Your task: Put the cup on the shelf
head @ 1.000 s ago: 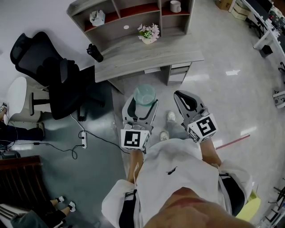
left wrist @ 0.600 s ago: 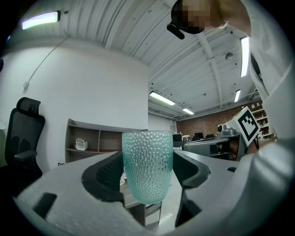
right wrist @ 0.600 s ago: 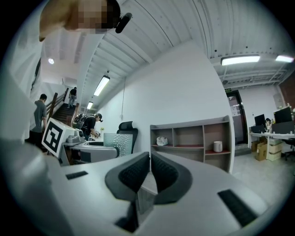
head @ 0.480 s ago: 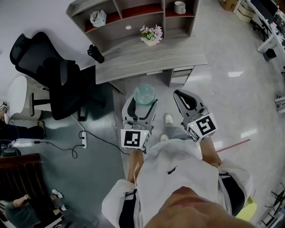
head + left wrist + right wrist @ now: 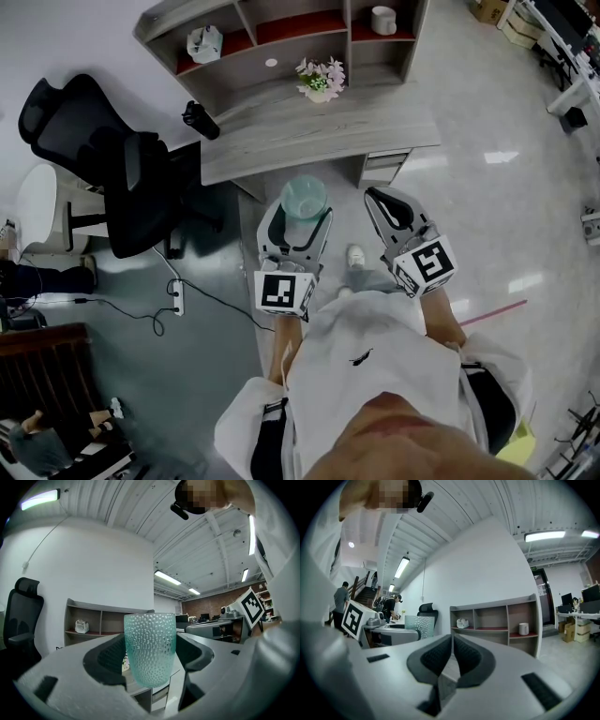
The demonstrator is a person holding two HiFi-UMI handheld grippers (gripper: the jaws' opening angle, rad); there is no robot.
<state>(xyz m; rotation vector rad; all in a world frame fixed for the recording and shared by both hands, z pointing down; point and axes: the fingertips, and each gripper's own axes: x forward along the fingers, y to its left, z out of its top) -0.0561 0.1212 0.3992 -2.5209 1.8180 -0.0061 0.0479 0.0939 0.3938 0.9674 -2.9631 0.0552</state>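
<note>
The left tongs (image 5: 300, 217) clamp a teal cup (image 5: 150, 648) upright between their pads, above the floor before the table (image 5: 309, 127) and well apart from the shelf (image 5: 281, 45). The right tongs (image 5: 451, 654) are closed on nothing. The left gripper view shows the cup's dimpled wall, the head view only its rim. A white mug (image 5: 382, 19) stands in the shelf's right compartment.

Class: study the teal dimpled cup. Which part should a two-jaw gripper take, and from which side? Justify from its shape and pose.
Take the cup by its side wall around mid-height, coming in level from the side. It stands upright, is round, narrows toward the base and is open on top, so opposite walls suit two jaws. The left gripper holds it just so.
</note>
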